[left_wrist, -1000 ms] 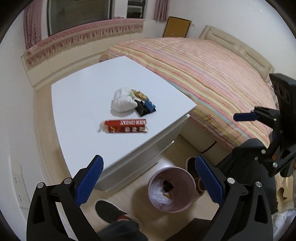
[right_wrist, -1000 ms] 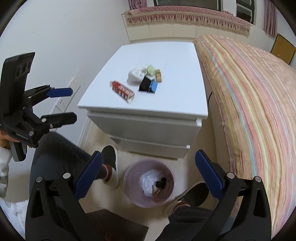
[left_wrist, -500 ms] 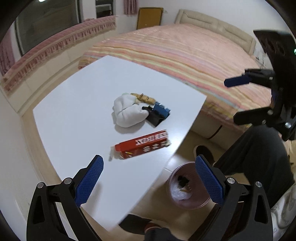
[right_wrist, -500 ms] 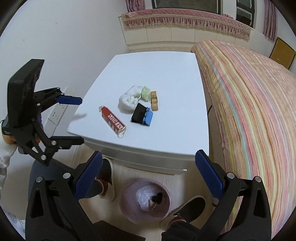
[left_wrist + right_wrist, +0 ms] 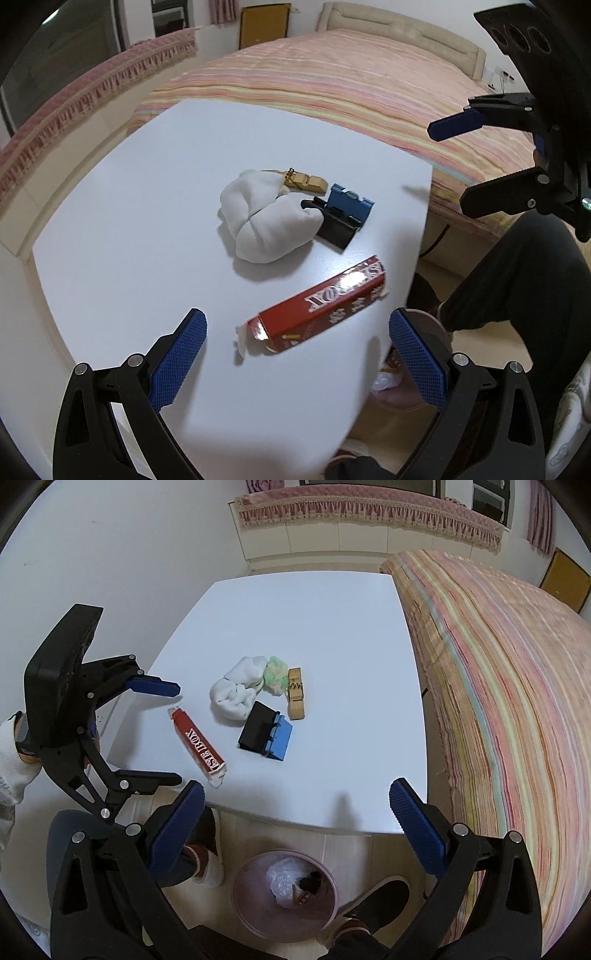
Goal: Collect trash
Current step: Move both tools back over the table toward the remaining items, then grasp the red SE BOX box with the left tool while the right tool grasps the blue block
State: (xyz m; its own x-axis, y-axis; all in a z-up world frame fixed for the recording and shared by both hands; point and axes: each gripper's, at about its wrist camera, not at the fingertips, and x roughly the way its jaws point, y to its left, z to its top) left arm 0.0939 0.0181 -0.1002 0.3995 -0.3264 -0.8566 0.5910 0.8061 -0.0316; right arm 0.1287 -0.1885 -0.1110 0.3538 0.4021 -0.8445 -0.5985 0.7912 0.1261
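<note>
While both tongs hang released and empty, the left tongs point(image 5: 297, 349) hover over the desk's near edge with the red carton point(image 5: 317, 308) lying between their blue fingers point(image 5: 177, 358). The right tongs point(image 5: 295, 827) sit just off that edge, above the pink bin point(image 5: 251, 912) on the floor. Beyond the carton, toward the middle of the desk point(image 5: 314, 609), a white wad point(image 5: 236, 696), a black-and-blue box point(image 5: 266, 734), a green scrap point(image 5: 275, 674) and a wooden clip point(image 5: 296, 693) cluster together. A striped bed point(image 5: 498, 701) borders the desk's right edge.
</note>
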